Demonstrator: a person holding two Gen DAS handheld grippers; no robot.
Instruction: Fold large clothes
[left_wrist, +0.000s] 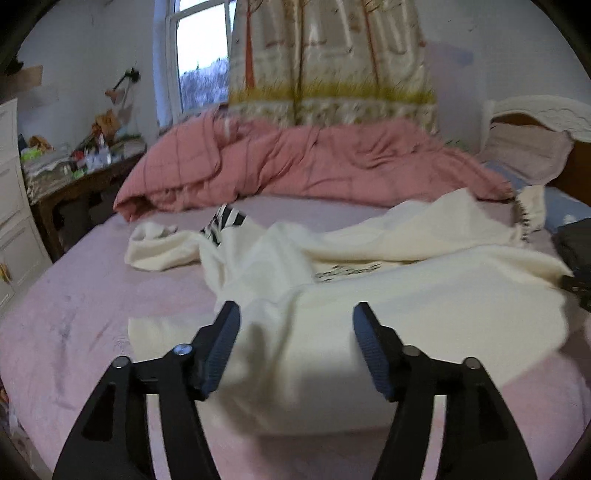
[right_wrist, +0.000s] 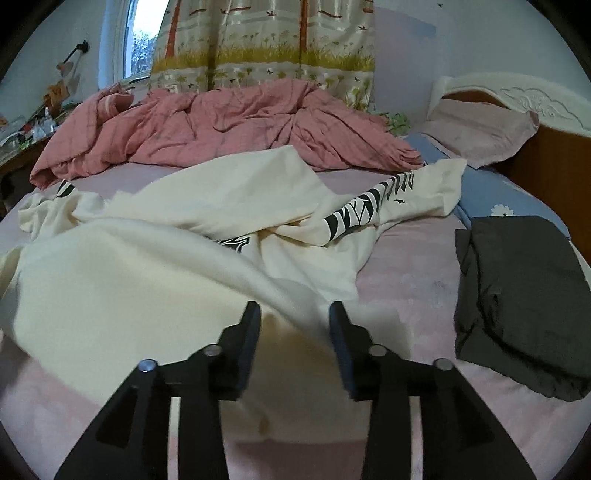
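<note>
We hold the left gripper (left_wrist: 293, 314) and right gripper (right_wrist: 294, 314) spread, gripping nothing, over the crumpled cream garment (right_wrist: 147, 266) on the bed (right_wrist: 406, 280).

A wide bed with a pale pink sheet (left_wrist: 74, 332) fills the room. A rumpled salmon-pink quilt (left_wrist: 295, 162) is heaped along its far side. Behind it hangs a cream curtain printed with trees and yellow grass (left_wrist: 332, 66), beside a white-framed window (left_wrist: 195, 59) showing dim bluish daylight. The walls are pale (left_wrist: 85, 48). At the left stands a dark wooden side table crowded with small clutter (left_wrist: 81, 166), next to a white drawer unit (left_wrist: 11, 206). At the right, a carved white and brown wooden headboard (right_wrist: 535, 107) backs a dusty-pink pillow (right_wrist: 480, 133) and a blue flowered pillow (right_wrist: 498, 199).
</note>
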